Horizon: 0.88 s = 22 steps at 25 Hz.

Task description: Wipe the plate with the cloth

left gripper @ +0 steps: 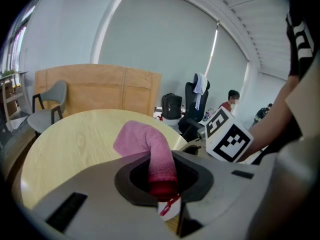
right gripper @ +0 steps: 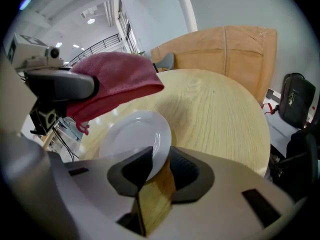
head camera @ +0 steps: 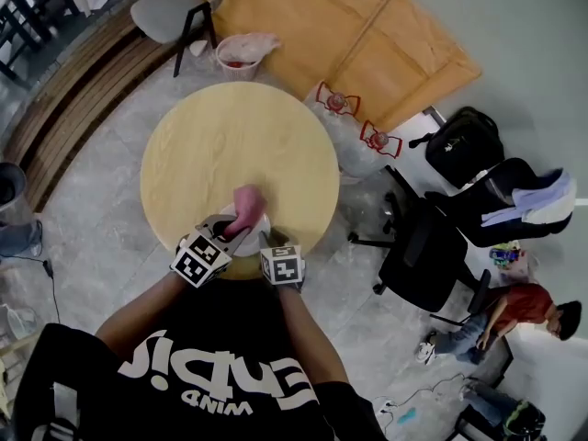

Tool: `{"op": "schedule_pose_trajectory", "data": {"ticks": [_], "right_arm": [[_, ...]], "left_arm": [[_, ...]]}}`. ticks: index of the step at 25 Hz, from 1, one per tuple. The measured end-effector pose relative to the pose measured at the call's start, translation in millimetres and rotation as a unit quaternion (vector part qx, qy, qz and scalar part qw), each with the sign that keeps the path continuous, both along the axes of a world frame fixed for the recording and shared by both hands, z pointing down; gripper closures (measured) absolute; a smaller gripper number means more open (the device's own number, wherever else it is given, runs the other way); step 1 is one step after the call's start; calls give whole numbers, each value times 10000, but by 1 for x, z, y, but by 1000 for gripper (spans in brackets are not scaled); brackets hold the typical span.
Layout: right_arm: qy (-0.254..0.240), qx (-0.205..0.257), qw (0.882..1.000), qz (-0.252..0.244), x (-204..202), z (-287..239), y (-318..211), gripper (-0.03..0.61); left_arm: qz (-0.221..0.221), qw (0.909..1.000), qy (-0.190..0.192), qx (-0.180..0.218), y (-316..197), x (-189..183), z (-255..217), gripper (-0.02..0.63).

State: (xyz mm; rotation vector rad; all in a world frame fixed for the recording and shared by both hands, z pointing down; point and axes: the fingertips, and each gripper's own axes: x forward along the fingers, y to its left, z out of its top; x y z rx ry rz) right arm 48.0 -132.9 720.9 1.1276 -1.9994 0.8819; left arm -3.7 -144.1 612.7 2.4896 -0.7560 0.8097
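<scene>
The white plate [right gripper: 131, 134] lies on the round wooden surface [right gripper: 220, 119], its near rim set between the jaws of the right tongs [right gripper: 159, 160], which stand released around it with a gap still showing. Just to the left of those tongs, the left tongs [left gripper: 161, 180] are clenched on the pink cloth [left gripper: 150, 144]. The cloth's free end juts forward and droops over the plate's far-left part.
</scene>
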Motion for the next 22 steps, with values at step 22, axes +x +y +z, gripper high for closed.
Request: {"op": "schedule_pose_trajectory", "data": {"ticks": [22], "right_arm": [[-187, -100, 9997, 140, 3, 2, -4, 463]], "left_arm": [[926, 9880, -1050, -657, 4, 36, 95, 563]]}}
